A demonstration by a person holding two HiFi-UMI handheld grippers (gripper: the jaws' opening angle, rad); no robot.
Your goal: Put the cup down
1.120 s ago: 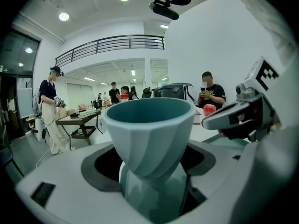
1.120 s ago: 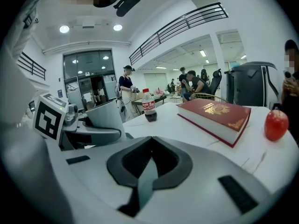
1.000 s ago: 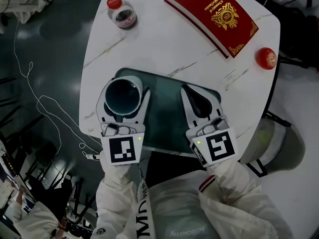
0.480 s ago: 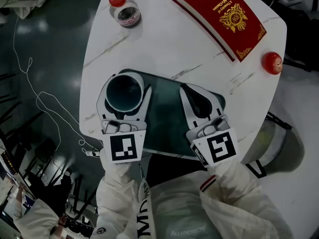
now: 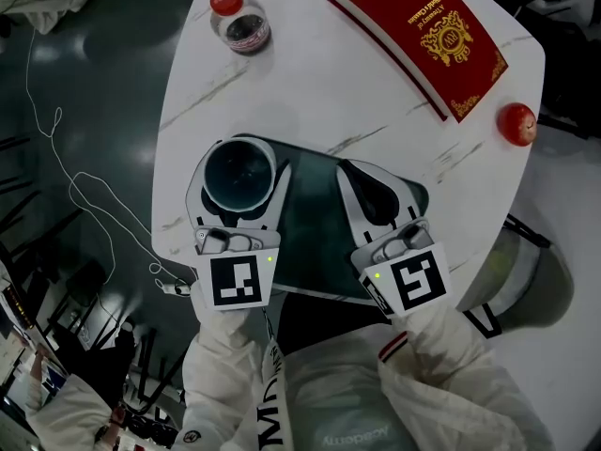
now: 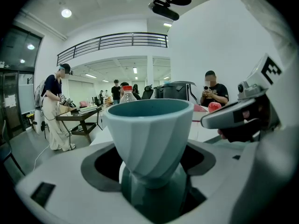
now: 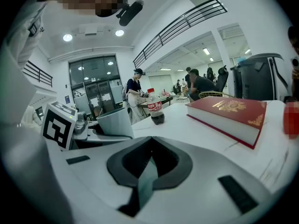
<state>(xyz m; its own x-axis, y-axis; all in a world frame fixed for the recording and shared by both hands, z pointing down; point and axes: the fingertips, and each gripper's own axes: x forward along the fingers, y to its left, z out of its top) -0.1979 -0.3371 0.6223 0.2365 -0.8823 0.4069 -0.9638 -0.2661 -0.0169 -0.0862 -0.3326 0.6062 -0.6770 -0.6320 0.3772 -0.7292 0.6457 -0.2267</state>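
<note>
The room is a big open hall with ceiling lights, a railed upper gallery [image 6: 112, 40] and several people in the background; one stands by a dark work table [image 6: 81, 115], another sits facing you. In front of you is a white marble-patterned table [image 5: 310, 83], and on its near edge lies a dark teal tray [image 5: 315, 228].

Your left gripper [image 5: 240, 178] is clamped on the cup [image 5: 235, 167] — a pale teal cup with a flared, ribbed wall and a dark inside. The jaws stand wide, one on each side of its narrow lower part, and the cup is upright between them. It sits over the tray's far left corner, just inside the table's left edge. Whether its foot touches the tray I cannot tell from any view.

Your right gripper [image 5: 351, 171] is closed on nothing: its own view shows the two jaw tips meeting with only the tray visible in the gap behind them. It hangs over the right half of the tray, beside the left gripper and apart from it.

Farther out on the table, a red book [image 5: 418, 36] with gold decoration lies flat near the far right side. A clear bottle [image 5: 241, 24] with a red cap and dark liquid stands at the far left corner, well apart from the cup. A round red object [image 5: 517, 123] rests at the right edge, near the book's corner.

A thin white cable [image 5: 66, 158] trails across the dark floor to your left.
</note>
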